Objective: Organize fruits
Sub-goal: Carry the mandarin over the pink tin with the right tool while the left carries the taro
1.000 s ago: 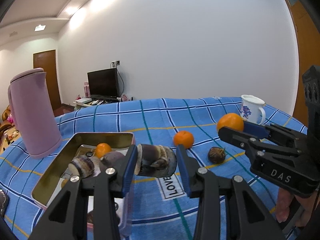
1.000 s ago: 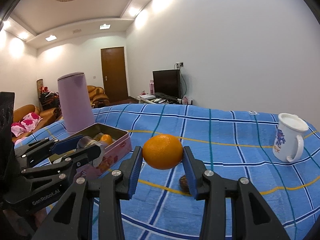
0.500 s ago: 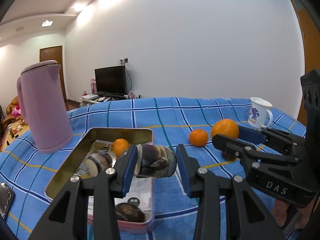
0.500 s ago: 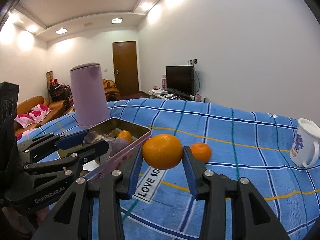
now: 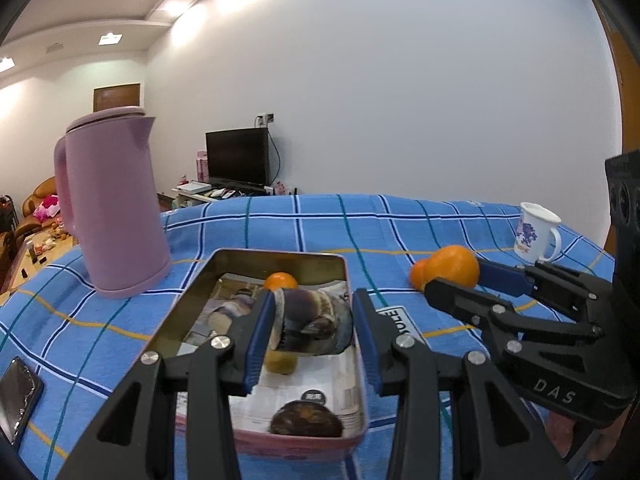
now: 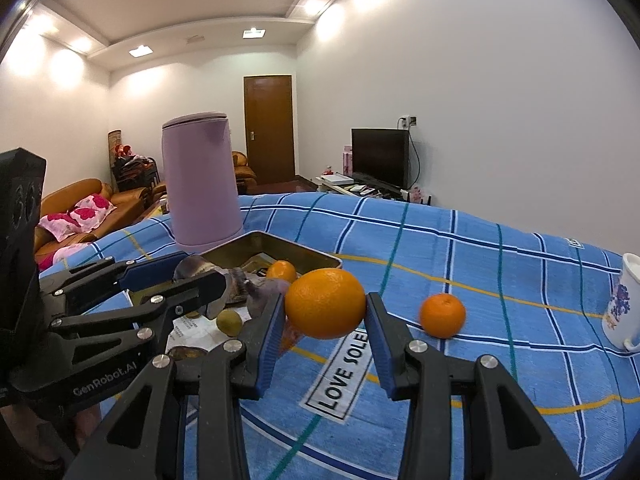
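My left gripper [image 5: 314,320] is shut on a dark purple-brown stalk piece [image 5: 310,326] and holds it over the open metal tin [image 5: 280,257]. In the tin lie a small orange [image 5: 280,280], a yellowish fruit [image 5: 280,365] and a dark brown fruit [image 5: 306,422]. My right gripper [image 6: 326,312] is shut on a large orange [image 6: 326,303], held above the blue cloth just right of the tin [image 6: 298,247]. A loose mandarin [image 6: 442,315] rests on the cloth further right. The left gripper [image 6: 204,270] shows at the left of the right wrist view.
A tall pink kettle [image 5: 112,208] stands left of and behind the tin. A white flowered mug [image 5: 536,232] sits at the far right of the checked blue cloth [image 5: 340,224]. A phone [image 5: 16,392] lies at the near left edge.
Both grippers have moved left across the cloth with their loads. The stalk piece now hangs over the tin, and the large orange has come close to the tin's right side.
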